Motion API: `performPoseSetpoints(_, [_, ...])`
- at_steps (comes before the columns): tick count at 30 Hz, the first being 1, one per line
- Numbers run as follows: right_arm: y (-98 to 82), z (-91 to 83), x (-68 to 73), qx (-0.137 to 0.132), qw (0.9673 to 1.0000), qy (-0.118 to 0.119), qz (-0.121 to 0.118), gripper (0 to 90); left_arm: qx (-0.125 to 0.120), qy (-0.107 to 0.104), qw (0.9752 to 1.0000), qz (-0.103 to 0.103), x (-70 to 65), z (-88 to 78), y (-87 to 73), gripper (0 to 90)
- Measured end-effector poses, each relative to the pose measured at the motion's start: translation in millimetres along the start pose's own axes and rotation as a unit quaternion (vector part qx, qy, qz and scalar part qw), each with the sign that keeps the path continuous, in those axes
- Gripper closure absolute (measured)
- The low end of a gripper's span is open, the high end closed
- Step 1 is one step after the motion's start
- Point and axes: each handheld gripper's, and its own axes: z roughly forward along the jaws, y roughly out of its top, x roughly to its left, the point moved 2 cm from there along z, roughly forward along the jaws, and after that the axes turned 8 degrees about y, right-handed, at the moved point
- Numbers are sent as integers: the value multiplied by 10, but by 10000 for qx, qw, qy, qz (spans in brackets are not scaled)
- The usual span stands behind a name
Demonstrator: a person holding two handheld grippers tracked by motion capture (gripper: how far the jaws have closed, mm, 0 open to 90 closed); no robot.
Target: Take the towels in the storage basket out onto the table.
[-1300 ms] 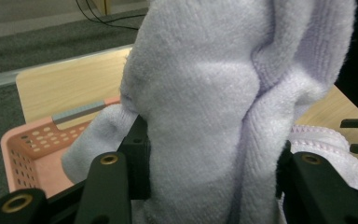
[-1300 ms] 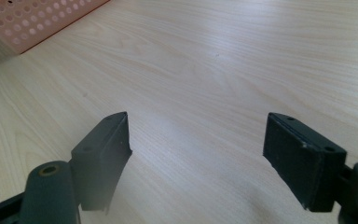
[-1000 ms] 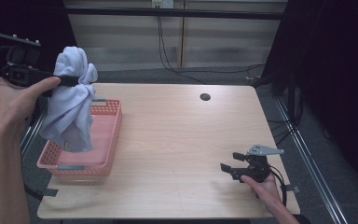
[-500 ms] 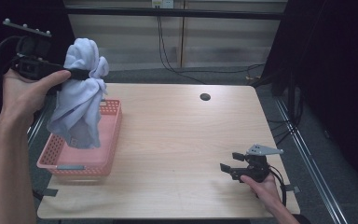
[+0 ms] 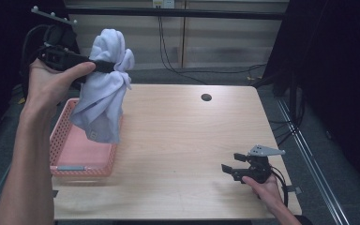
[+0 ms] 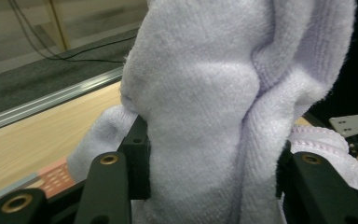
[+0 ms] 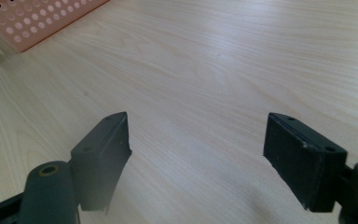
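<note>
A pale lilac towel (image 5: 104,89) hangs bunched from my left gripper (image 5: 104,66), which is shut on its upper part, high above the table's left side. The cloth's lower end dangles over the right rim of the pink basket (image 5: 61,140). In the left gripper view the towel (image 6: 214,107) bulges between the two black jaws and hides most of what lies beyond. My right gripper (image 5: 234,163) rests low near the table's front right corner, open, with bare wood between its fingers (image 7: 100,149).
The light wooden table (image 5: 183,136) has a small dark round hole (image 5: 206,97) near its far edge. The pink perforated basket (image 7: 23,21) sits at the left side. Black cables run along the floor behind the table.
My left gripper has risen and moved right with the towel, so the cloth now hangs over the basket's right rim instead of its middle. The right gripper has stayed put.
</note>
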Motion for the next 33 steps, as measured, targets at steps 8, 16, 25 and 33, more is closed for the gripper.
performPoseSetpoints(8, [0,1,-3,7,10000,11,27,222,35,-239,9996,124,-209,200,90,510])
performPoseSetpoints(16, [0,-6,-11,-16,10000,8,8,221,205,-412,9986,259,-391,461,70,510])
performPoseSetpoints(25, [4,0,-14,3,10000,11,9,220,348,-725,9962,342,-628,801,24,509])
performPoseSetpoints(33, [2,-15,-19,-6,10000,-12,-2,219,494,-837,9942,469,-845,1164,-140,503])
